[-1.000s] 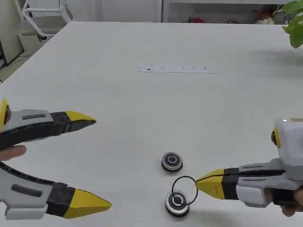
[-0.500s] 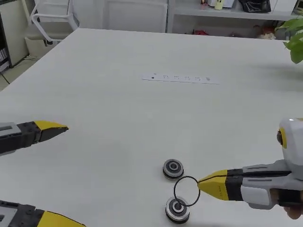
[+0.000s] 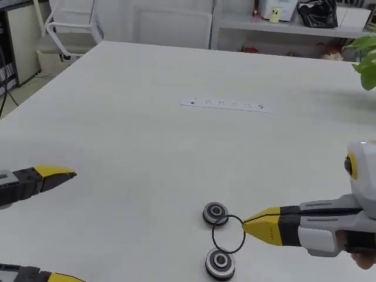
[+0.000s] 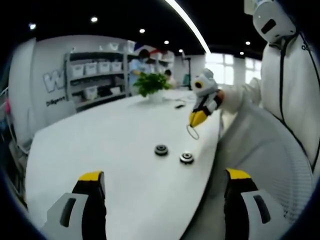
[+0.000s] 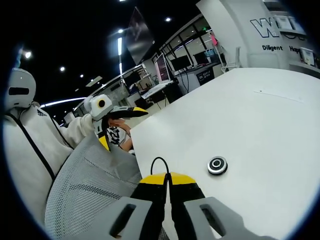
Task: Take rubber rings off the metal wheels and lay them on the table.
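My right claw (image 5: pixel 168 174) is closed tight, its two yellow tips pressed together. Pinched between them is a thin black rubber ring (image 5: pixel 159 158) that loops out just past the tips. In the head view this claw comes in from the right over the near part of the white table (image 3: pixel 147 129), pointing left, and the ring hangs from its tip in the gap between two metal wheels. The far wheel (image 3: pixel 215 213) sits just left of the tip, and the top of the loop overlaps its right side in that view. The near wheel (image 3: pixel 220 264) lies just under the loop, close to the table's near edge. Both wheels lie flat, near each other but not touching. In the left gripper view the ring dangles free under the tip, off both wheels. It looks clear of the tabletop, though I cannot be sure. My left claw (image 4: pixel 164 174) is spread wide with nothing between its jaws. It is over the near left of the table, well apart from the wheels. Farther out, a white power strip (image 3: pixel 226 105) lies flat across the middle of the table. Past the far right edge are the leaves of a green plant (image 3: pixel 367 59), and past the far left corner stands a white chair (image 3: pixel 61 23).
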